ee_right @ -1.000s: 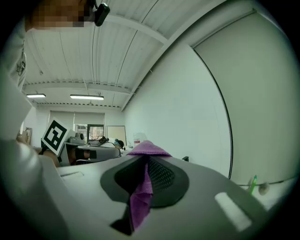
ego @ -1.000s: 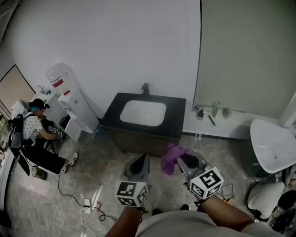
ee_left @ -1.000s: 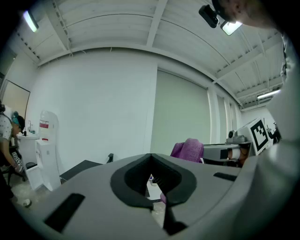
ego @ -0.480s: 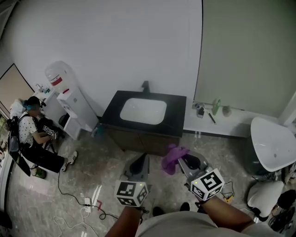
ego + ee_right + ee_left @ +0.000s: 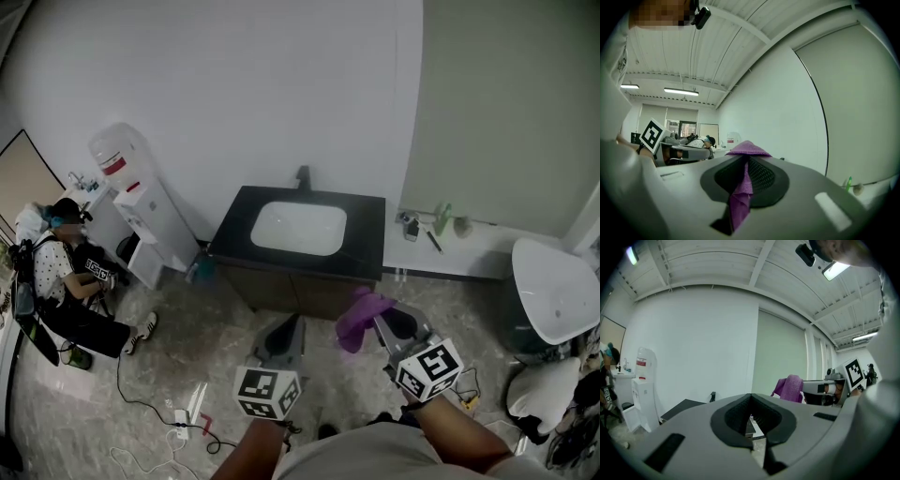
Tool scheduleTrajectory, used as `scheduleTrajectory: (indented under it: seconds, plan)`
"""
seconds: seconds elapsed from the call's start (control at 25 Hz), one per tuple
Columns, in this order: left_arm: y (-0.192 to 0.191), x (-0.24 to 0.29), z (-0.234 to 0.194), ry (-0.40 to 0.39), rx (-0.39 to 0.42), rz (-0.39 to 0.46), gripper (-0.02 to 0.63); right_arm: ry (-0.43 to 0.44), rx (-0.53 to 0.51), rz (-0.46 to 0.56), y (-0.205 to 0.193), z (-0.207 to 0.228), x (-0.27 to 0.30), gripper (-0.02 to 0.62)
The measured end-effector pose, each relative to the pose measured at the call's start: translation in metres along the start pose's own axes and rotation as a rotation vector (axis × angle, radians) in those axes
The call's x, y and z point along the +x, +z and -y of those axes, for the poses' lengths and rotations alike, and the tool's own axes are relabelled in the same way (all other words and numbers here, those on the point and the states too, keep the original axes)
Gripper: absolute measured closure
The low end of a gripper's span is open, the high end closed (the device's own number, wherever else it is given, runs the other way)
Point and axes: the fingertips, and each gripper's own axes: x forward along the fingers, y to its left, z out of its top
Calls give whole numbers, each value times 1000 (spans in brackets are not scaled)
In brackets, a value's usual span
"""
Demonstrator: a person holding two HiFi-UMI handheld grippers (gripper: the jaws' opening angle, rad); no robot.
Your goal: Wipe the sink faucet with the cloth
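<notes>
A dark faucet (image 5: 303,177) stands at the back edge of a black counter (image 5: 366,244) with a white sink basin (image 5: 298,228), against the white wall. My right gripper (image 5: 375,319) is shut on a purple cloth (image 5: 360,314), which bunches out past its jaws and hangs between them in the right gripper view as well, the cloth (image 5: 740,192). My left gripper (image 5: 284,330) is shut with nothing in it, and its own view shows the jaws closed (image 5: 750,420). Both grippers hang over the floor, well short of the counter's front.
A white water dispenser (image 5: 141,206) stands left of the counter. A person (image 5: 70,272) sits on the floor at far left. A low ledge (image 5: 469,248) with small bottles runs to the right, beside a white basin (image 5: 553,291). Cables (image 5: 159,403) lie on the floor.
The view has shifted slightly: the counter and sink sit a little lower and to the right. My right gripper with the cloth has drifted a little to the right. The left gripper stays put.
</notes>
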Motion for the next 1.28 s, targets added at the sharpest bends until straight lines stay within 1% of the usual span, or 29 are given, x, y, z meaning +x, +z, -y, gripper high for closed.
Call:
scheduleTrajectory:
  seconds: [0.2,0.4,0.48,0.6,0.76,0.92,1.04,1.12,1.28]
  plan:
    - [3,18,-37,0,-35,-3,600,-6,11,-18,2,13,41,571]
    - [0,76,-85,21,-34,-11,600,4,26,-13,-10,62,115,571]
    - [-1,113,-110,38,-26,-12,600,12,34,-4,-16,93,155,571]
    - [8,185,-149,61,-32,-9,600,42,53,-4,-23,147,227,571]
    - [15,285,-179,53,-54,-56,600,120,60,-67,-26,216,327,571]
    - [14,365,-228,105,-112,-86,600,168,49,-132,-33,278,424,571]
    - [8,407,-265,135,-123,-106,600,166,63,-175,-50,311,487,571]
    - [6,432,-287,140,-136,-113,600,143,87,-198,-64,332,523,571]
    - [-5,470,-313,107,-163,-152,600,93,108,-260,-95,369,597,571]
